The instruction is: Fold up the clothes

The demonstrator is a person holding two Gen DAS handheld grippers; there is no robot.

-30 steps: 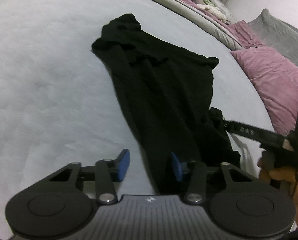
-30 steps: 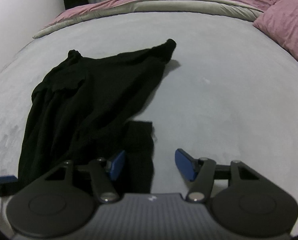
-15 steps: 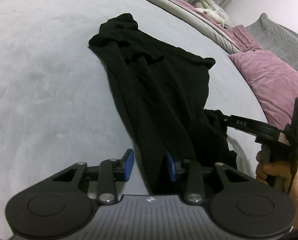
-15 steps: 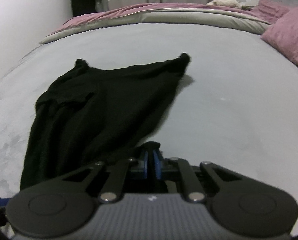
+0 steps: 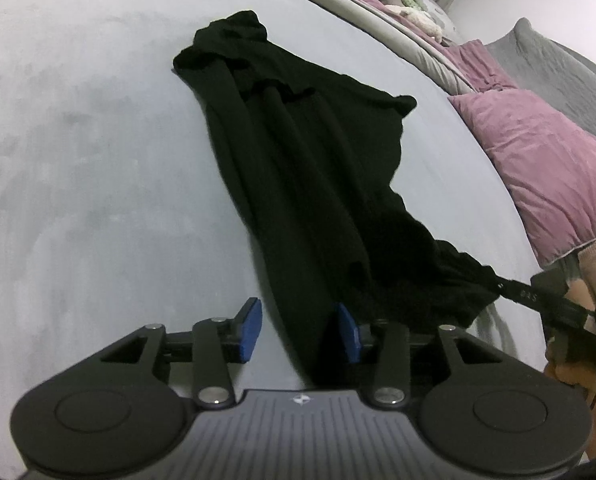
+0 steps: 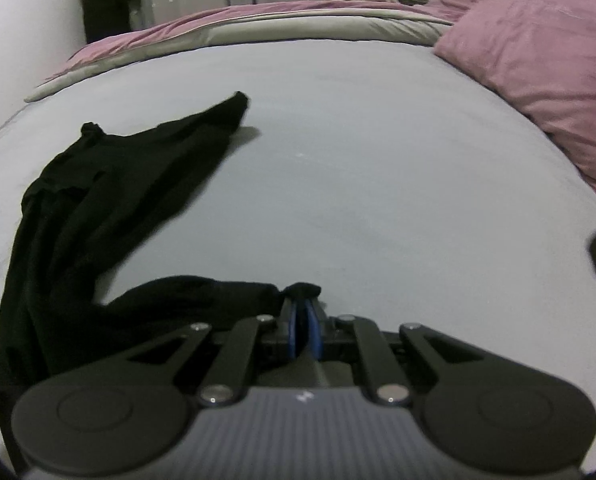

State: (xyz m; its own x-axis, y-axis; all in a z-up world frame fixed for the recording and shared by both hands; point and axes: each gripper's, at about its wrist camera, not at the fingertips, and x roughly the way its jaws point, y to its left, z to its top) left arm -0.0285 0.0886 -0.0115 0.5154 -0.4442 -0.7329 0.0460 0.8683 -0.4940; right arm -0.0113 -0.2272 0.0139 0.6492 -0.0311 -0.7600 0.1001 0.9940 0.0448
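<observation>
The black garment lay stretched out on the grey bed cover, rumpled into long lengthwise ridges and not folded flat. Its long axis ran away from me, from the near hem at my claws to the bunched far end up the bed.

My right claw was clamped tight on a corner of the near hem, with a small tuft of black cloth poking out between the blue pads. From that corner the hem pulled sideways toward my left and slightly off the cover.

My left claw stood with its jaws apart, straddling the other near corner of the hem. The cloth ran down between the pads and lay against the right-hand one, but nothing was pinched.

So the garment lay straight ahead of both claws, my left the nearer to its free corner and lined up with its length. I judged that closing there would give me both near corners; whether the hem should then be carried up toward the far end, or pulled to spread the cloth, the scene did not settle. A mauve pillow sat off to the right, well apart from the cloth.
</observation>
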